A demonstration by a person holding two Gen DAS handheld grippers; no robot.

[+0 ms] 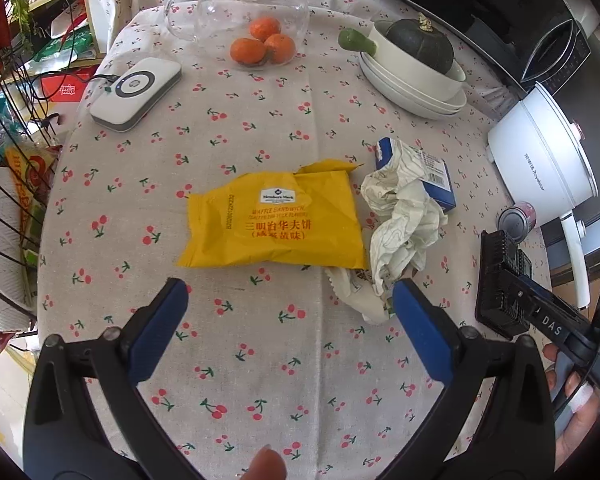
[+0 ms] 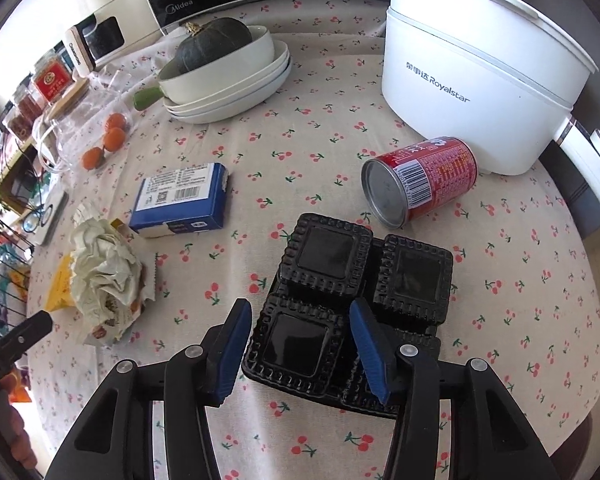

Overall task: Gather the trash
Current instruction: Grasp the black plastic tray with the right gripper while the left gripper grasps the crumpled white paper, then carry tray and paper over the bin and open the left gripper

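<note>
A yellow snack wrapper (image 1: 274, 222) lies flat mid-table, just beyond my open left gripper (image 1: 290, 294). Crumpled white paper (image 1: 404, 216) lies to its right, against a blue box (image 1: 440, 178). In the right wrist view my right gripper (image 2: 300, 330) is open, its fingers either side of one cell of a black plastic tray (image 2: 340, 292). A red can (image 2: 420, 180) lies on its side beyond the tray. The crumpled paper (image 2: 104, 272) and blue box (image 2: 182, 198) show at the left there.
On the cherry-print tablecloth (image 1: 260, 360) stand a glass jar with oranges (image 1: 260, 46), white dishes holding a dark squash (image 1: 416, 64), a white charger (image 1: 136, 92), and a white Royalstar pot (image 2: 472, 68). A wire rack (image 1: 4, 200) stands off the left edge.
</note>
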